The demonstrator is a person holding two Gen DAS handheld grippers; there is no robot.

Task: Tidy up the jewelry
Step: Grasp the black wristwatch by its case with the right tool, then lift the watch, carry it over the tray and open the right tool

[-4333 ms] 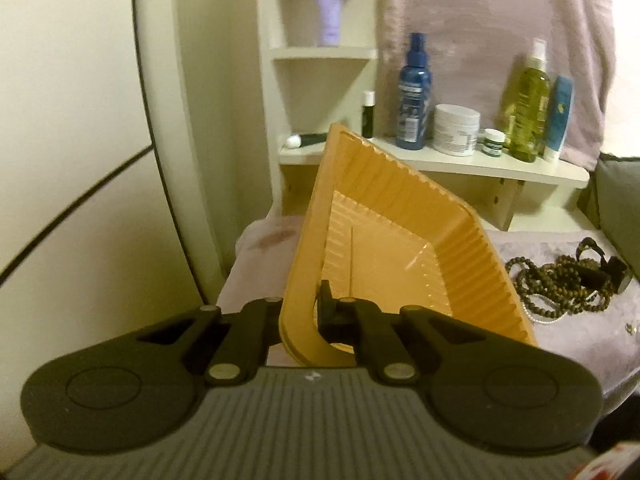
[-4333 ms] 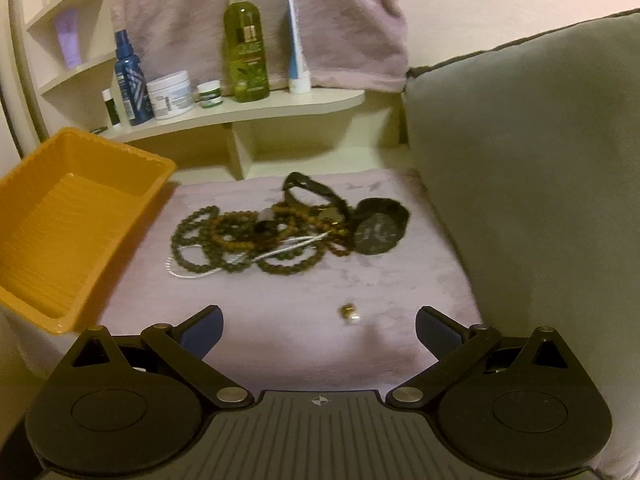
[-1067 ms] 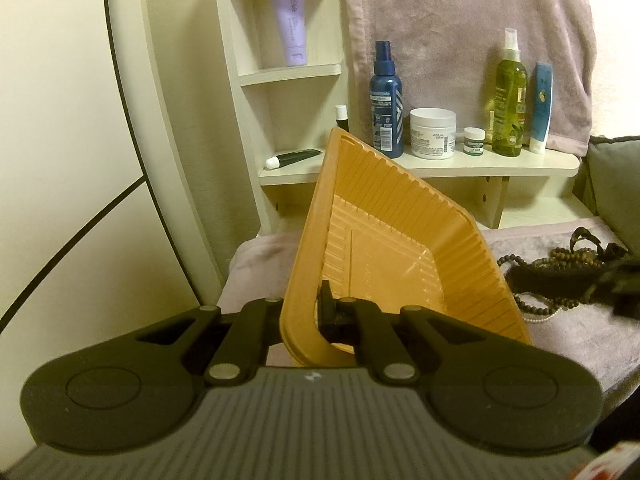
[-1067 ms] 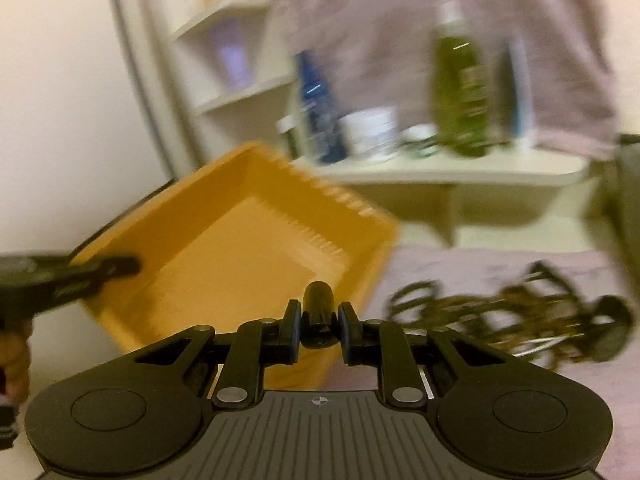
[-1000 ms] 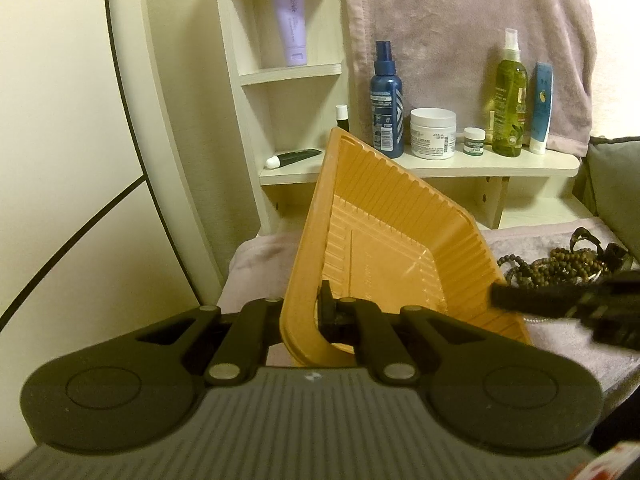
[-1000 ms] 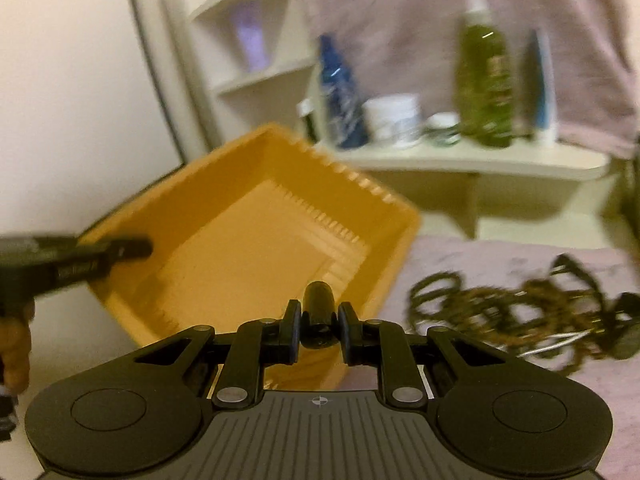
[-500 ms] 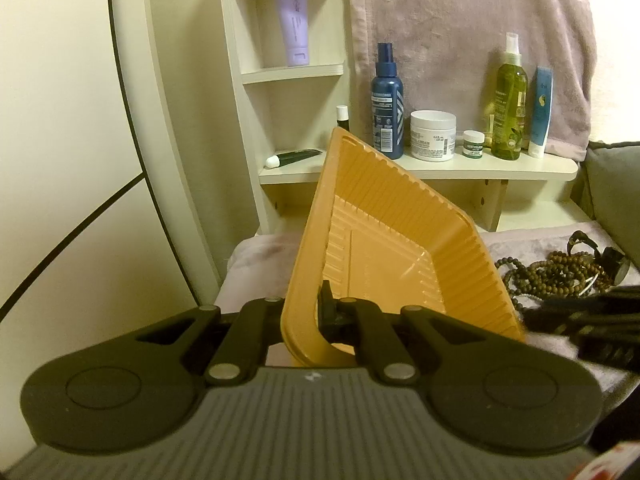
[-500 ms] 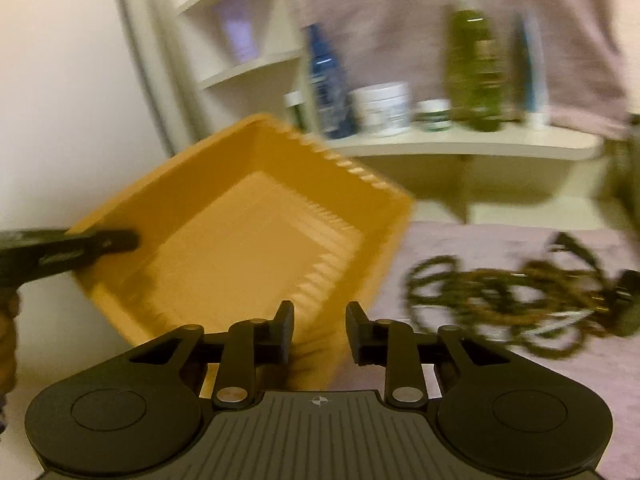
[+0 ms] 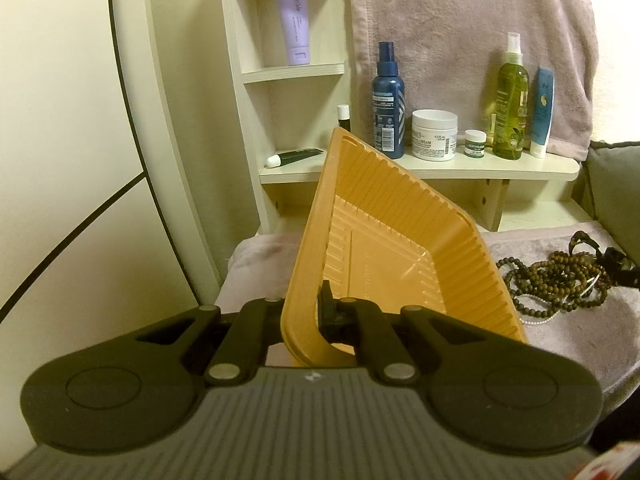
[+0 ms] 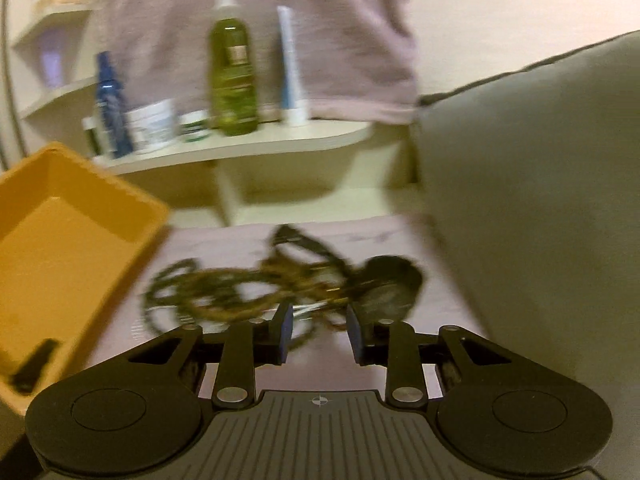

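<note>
Left wrist view: left gripper tipped down a little, jaws pinching near rim of orange tray. Tray tilted up on its side. Pile of brown bead necklaces on pink cloth right of tray, apart from it.

Right wrist view, blurry: right gripper points down at bead pile. Jaws partly spread, just been opening, nothing between them. Round dark watch lies at pile's right end. Orange tray at left.

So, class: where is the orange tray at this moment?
In the left wrist view, the orange tray stands tilted at centre, its near rim clamped in the left gripper, left of the bead necklaces, below the toiletry shelf.
</note>
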